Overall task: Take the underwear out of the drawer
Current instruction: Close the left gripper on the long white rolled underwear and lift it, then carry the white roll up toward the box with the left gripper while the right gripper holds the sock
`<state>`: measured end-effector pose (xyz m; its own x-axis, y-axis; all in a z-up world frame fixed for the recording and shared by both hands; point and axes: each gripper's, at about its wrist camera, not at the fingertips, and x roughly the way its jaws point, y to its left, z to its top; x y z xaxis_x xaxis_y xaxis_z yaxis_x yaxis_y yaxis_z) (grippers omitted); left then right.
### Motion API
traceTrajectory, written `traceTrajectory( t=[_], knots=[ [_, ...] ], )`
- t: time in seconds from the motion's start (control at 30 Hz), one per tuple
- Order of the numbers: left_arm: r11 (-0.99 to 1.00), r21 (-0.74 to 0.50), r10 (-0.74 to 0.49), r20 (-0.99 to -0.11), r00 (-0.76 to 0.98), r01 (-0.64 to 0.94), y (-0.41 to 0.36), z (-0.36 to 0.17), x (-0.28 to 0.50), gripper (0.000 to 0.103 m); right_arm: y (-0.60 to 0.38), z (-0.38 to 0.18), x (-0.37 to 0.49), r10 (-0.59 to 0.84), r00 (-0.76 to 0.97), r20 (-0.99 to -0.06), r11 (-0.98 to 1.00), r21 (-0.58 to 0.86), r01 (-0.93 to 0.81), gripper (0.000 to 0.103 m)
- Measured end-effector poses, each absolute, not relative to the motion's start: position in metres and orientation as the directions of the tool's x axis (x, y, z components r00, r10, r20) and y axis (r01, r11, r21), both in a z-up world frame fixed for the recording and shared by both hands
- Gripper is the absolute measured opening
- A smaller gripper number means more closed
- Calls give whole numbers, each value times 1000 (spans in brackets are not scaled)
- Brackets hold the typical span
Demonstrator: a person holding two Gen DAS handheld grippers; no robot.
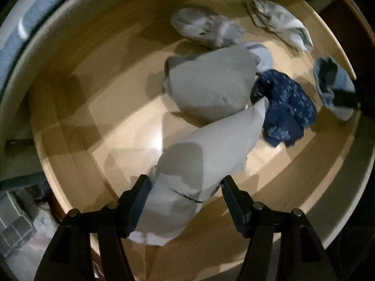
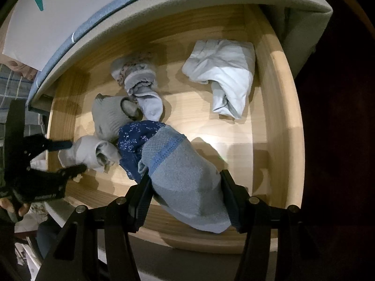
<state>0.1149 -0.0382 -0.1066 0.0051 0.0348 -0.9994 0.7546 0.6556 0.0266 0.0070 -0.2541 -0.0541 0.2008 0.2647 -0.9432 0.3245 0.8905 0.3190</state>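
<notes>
The open wooden drawer [image 1: 70, 121] holds several garments. My left gripper [image 1: 185, 196] is shut on a light grey garment [image 1: 211, 145] and holds it above the drawer floor. In the right wrist view my left gripper [image 2: 70, 157] shows at the left, clamped on that grey garment [image 2: 86, 152]. My right gripper [image 2: 185, 196] is shut on a grey-blue garment with a blue band [image 2: 185, 175]. In the left wrist view that piece [image 1: 332, 86] hangs at the right. A dark blue patterned garment [image 2: 136, 140] lies in the middle of the drawer [image 2: 279, 107], also visible in the left wrist view [image 1: 286, 110].
A folded grey piece [image 1: 208, 84], a rolled grey-white piece [image 2: 140, 82] and a crumpled white piece [image 2: 222, 75] lie in the drawer. A blue-edged mattress [image 2: 77, 23] overhangs the drawer's back. Checked bedding [image 1: 16, 224] lies at the lower left.
</notes>
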Motion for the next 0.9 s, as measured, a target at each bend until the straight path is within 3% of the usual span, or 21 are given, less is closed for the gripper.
traceTrajectory(
  t=[0.2,0.53,0.77,0.9],
  knots=[
    [722,26,35,-999,1,691,-31,-121,129,72,-255,-55,7,270,199,-942,889,324,325,53],
    [814,15,59,-997,-57,580,-11,-139,143,72,-254,-56,6,278,207,-938,884,334,327,53],
    [845,51,109,-991,-77,533,-25,-157,139,65,-257,-55,5,280,215,-936,880,339,332,53],
    [828,94,129,-991,-24,553,-37,-155,127,53,-257,-55,3,282,220,-934,878,344,334,53]
  ],
)
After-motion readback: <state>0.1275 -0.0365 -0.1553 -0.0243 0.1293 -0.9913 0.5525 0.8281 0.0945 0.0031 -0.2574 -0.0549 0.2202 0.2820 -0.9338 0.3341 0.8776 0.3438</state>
